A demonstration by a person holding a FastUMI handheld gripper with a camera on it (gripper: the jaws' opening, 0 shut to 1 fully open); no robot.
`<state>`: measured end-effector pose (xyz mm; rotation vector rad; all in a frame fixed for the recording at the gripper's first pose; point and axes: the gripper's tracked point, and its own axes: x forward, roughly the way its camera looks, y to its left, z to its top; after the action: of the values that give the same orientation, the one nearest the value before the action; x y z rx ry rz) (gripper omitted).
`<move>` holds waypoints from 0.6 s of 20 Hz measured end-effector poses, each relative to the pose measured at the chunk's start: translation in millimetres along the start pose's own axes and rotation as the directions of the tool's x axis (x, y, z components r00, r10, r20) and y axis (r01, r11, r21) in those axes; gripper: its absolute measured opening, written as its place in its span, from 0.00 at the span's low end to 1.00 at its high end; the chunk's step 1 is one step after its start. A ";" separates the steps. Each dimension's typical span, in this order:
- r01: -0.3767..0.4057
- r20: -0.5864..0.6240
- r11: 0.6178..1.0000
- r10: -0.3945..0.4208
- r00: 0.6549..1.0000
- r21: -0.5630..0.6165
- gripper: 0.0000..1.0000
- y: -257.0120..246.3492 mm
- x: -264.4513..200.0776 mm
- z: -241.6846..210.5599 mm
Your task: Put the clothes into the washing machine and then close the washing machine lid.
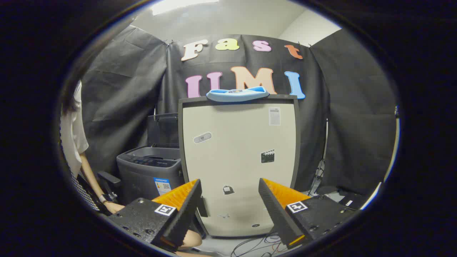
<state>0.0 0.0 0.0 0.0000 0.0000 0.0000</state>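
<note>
The gripper (230,207) has its fingers spread wide with nothing between them, so there's open air straight ahead up to the tall beige cabinet (239,160), which blocks the way forward. Off to the left sits the grey washing machine (150,171), lid up, with a person (75,135) crowding that side; cables (257,246) litter the floor below.

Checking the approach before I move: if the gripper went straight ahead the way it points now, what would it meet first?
The gripper, fingers open and empty, points at the washing machine's beige front panel. It would likely meet that first, though depth is unclear.
</note>
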 end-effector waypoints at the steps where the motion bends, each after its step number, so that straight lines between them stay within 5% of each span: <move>1: 0.000 0.001 1.000 0.000 1.000 0.000 0.97 0.2 0.4 -0.2; 12: -0.002 0.003 1.000 0.002 1.000 -0.001 0.97 0.3 -0.1 0.7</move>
<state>-0.1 0.3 0.7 -0.0009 -0.0030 0.0018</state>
